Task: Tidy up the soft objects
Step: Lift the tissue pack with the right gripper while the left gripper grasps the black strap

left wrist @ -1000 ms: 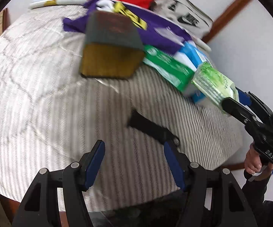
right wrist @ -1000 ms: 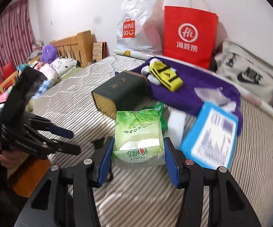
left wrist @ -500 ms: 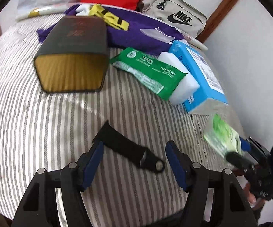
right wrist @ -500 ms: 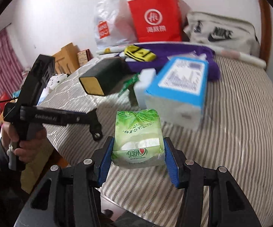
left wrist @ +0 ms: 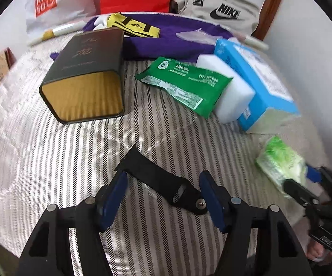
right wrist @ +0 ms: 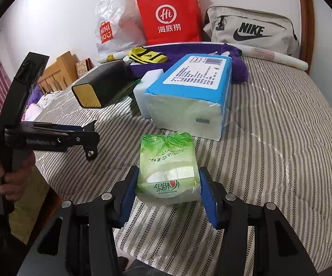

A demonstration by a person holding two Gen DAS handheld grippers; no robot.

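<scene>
My right gripper (right wrist: pixel 168 184) is shut on a green tissue pack (right wrist: pixel 168 165), held low over the striped bedcover (right wrist: pixel 269 149) just in front of a big blue tissue pack (right wrist: pixel 189 92). In the left wrist view the same green pack (left wrist: pixel 281 161) and right gripper (left wrist: pixel 301 181) sit at the far right. My left gripper (left wrist: pixel 163 195) points down at the bed, its jaws closing. A black strap (left wrist: pixel 161 181) lies between its fingers, and the pads do not press it. A green wipes packet (left wrist: pixel 184 85) and a white sponge block (left wrist: pixel 225 92) lie beside the blue pack (left wrist: pixel 255 78).
A dark box with a gold end (left wrist: pixel 85 76) lies left of the wipes. Behind it a purple cloth (left wrist: pixel 166 41) carries a yellow-black sock (left wrist: pixel 133 25). A red paper bag (right wrist: pixel 168 16), a Miniso bag (right wrist: pixel 113 27) and a Nike bag (right wrist: pixel 251 30) stand along the wall.
The left gripper has slid over the black strap, which now lies between its fingers. The right gripper has rolled and come down toward the bed with the green pack.
</scene>
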